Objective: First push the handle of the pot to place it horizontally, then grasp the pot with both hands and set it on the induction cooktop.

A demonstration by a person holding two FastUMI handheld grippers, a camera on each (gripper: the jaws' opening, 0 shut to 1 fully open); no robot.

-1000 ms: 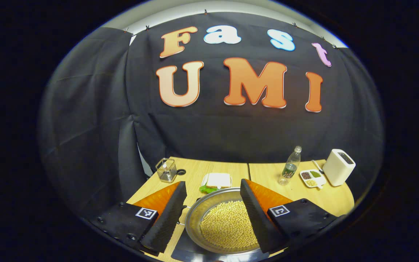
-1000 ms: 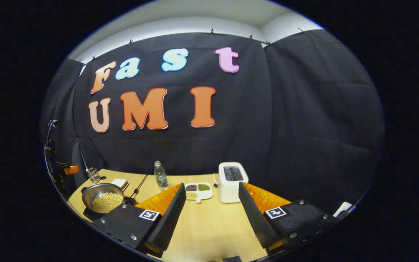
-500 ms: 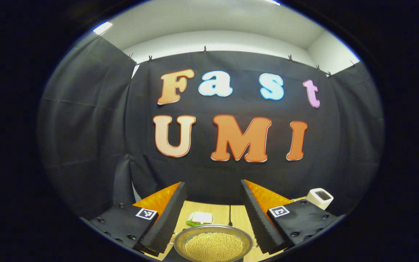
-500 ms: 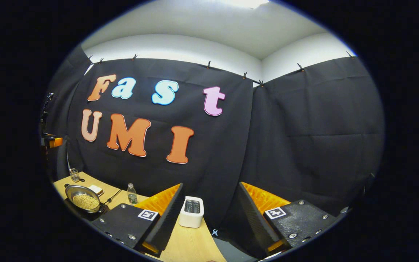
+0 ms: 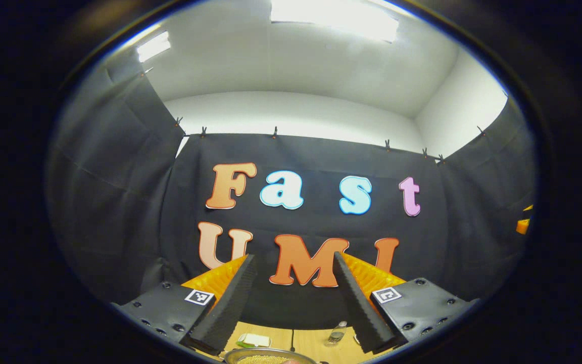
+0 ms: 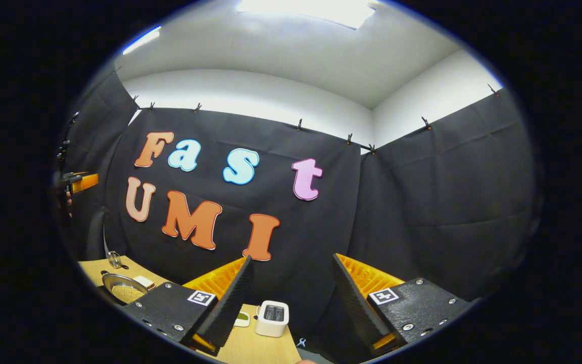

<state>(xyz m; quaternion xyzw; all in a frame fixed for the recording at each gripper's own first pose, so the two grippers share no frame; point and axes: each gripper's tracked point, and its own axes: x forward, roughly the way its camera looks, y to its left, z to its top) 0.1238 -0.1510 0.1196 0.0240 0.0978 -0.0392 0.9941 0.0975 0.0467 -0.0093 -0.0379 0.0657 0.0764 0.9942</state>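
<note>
The metal pot, filled with yellow beans, sits low at the far left of the right gripper view on the wooden table. Its handle is too small to make out. In the left gripper view just a sliver of the pot's rim peeks in at the bottom edge, below and between my fingers. My left gripper is open, raised and tilted up toward the booth wall, holding nothing. My right gripper is also open and empty, far to the right of the pot and pointed at the wall's corner.
A white toaster-like box stands on the table near my right gripper's left finger. A small glass jar is behind the pot. A clear bottle and a white sandwich-like item lie beyond the pot.
Both grippers have lifted and tilted upward, away from the table. The pot has slid to the bottom edge of the left view and shrunk in the right view. Both stayed open.
</note>
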